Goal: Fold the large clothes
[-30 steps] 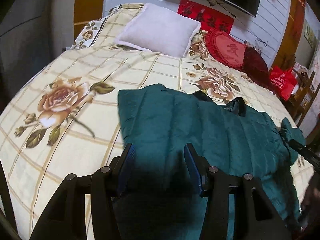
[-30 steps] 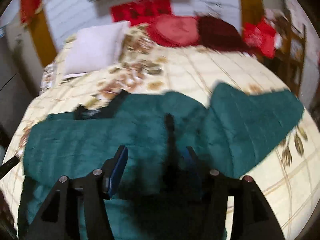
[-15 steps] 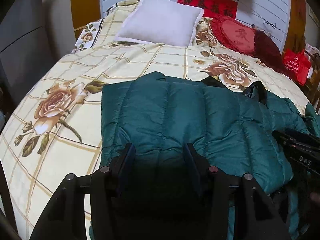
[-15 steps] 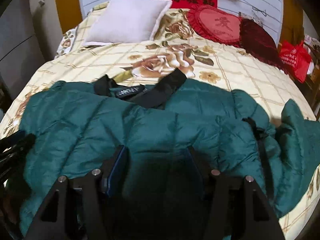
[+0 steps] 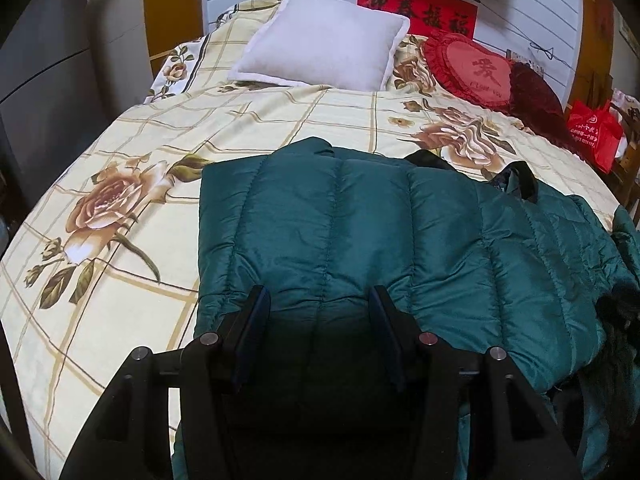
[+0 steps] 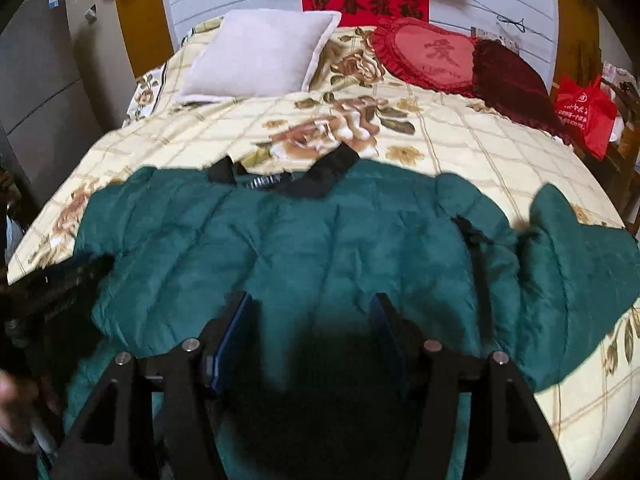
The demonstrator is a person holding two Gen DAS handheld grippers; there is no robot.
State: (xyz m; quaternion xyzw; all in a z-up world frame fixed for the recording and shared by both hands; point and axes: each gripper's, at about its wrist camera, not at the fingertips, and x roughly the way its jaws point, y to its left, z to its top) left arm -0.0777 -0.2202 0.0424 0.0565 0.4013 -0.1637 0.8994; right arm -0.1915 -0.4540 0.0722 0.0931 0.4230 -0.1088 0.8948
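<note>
A teal quilted down jacket [image 5: 360, 232] lies spread on a bed whose floral bedspread [image 5: 120, 208] shows large roses on a cream grid; the garment's long axis runs across the bed, left to right, with its black collar [image 6: 320, 176] pointing toward the headboard and one sleeve [image 6: 576, 264] trailing off to the right. From the left in the left wrist view: a grey cabinet [image 5: 52, 80], a white pillow [image 5: 324, 40], a red wall banner [image 5: 420, 8] bearing gold Chinese characters that are too blurred to read reliably, a red heart-shaped cushion [image 5: 472, 68] with one large character above small lettering that appears to read "I LOVE YOU", a dark red cushion [image 5: 532, 96], and a red shopping bag [image 5: 592, 132] with white print too small to read. The left gripper [image 5: 320, 308] hangs over the jacket's left portion, fingers set wide apart and gripping nothing. The right gripper [image 6: 314, 312] is likewise spread wide above the jacket's near edge. Compared with half a second earlier, the jacket's outline and both grippers' finger spacing are essentially unchanged, while both cameras have drawn back slightly.
</note>
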